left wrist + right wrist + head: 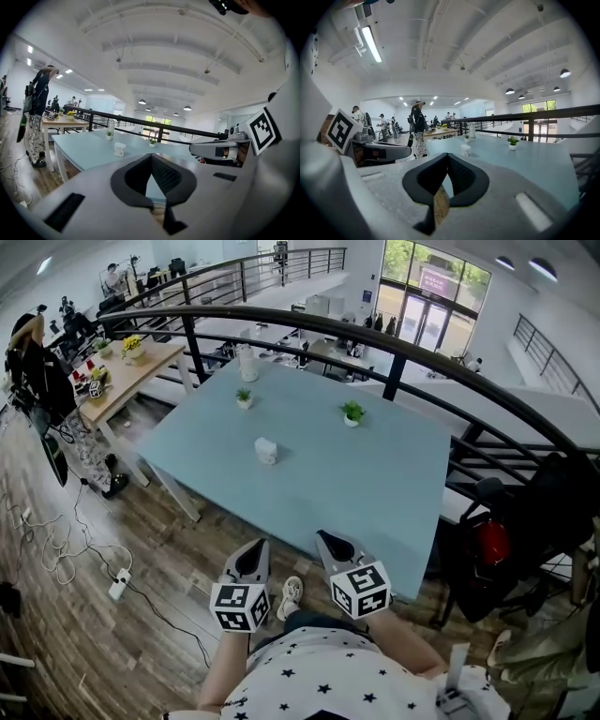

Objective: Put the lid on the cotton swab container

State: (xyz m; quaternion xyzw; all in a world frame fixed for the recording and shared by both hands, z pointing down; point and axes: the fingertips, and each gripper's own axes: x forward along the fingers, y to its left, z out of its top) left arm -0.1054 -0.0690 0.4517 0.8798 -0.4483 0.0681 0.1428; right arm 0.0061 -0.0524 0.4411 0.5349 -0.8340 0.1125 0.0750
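Observation:
A small white container stands near the middle of the light blue table; it also shows in the left gripper view and the right gripper view. It is too small to make out a separate lid. Both grippers hang side by side before the table's near edge, well short of the container. My left gripper is shut and holds nothing, its jaws meeting at the tip. My right gripper is shut and empty too.
Two small potted plants and a tall pale jar stand farther back on the table. A black railing curves behind it. A wooden desk stands left, cables lie on the floor, and a dark chair sits right.

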